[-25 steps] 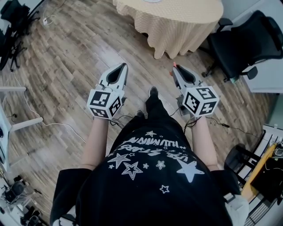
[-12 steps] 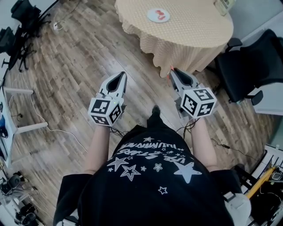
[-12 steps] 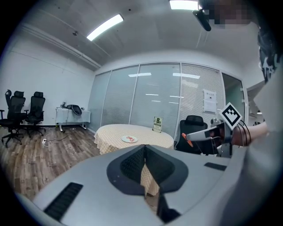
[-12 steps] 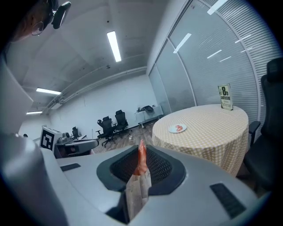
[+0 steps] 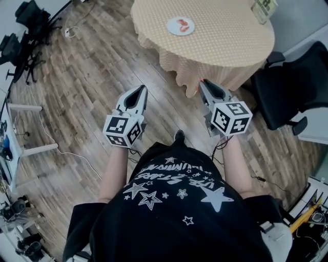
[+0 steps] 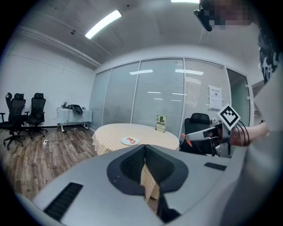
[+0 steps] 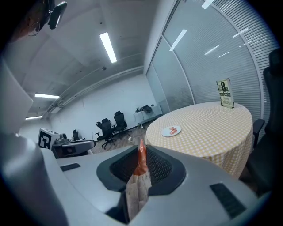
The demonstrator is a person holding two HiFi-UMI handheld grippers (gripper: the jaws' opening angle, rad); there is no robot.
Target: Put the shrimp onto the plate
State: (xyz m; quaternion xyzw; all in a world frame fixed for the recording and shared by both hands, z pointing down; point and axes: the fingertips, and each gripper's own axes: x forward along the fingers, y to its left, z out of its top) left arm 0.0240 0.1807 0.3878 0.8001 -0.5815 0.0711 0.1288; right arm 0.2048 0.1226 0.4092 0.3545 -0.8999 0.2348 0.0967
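A white plate (image 5: 180, 25) with a red shrimp (image 5: 183, 23) on it lies on the round table with a yellow checked cloth (image 5: 215, 36), far ahead of both grippers. My right gripper (image 5: 204, 82) is shut on another orange-red shrimp (image 7: 141, 159), which stands upright between its jaws; the plate (image 7: 171, 131) shows beyond it. My left gripper (image 5: 142, 88) is shut with nothing in it. In the left gripper view its jaws meet in a closed seam (image 6: 144, 149), and the plate (image 6: 130, 141) sits on the table behind. Both grippers hang over the wooden floor, short of the table.
A black office chair (image 5: 292, 87) stands right of the table. A sign card (image 5: 264, 7) stands at the table's far right edge. A white desk frame (image 5: 25, 148) and cables lie on the floor at the left, more black chairs (image 5: 20, 25) at the top left.
The table has come further into the head view and its plate now shows, so the person has moved toward it. Both grippers keep the same pose and stay shut.
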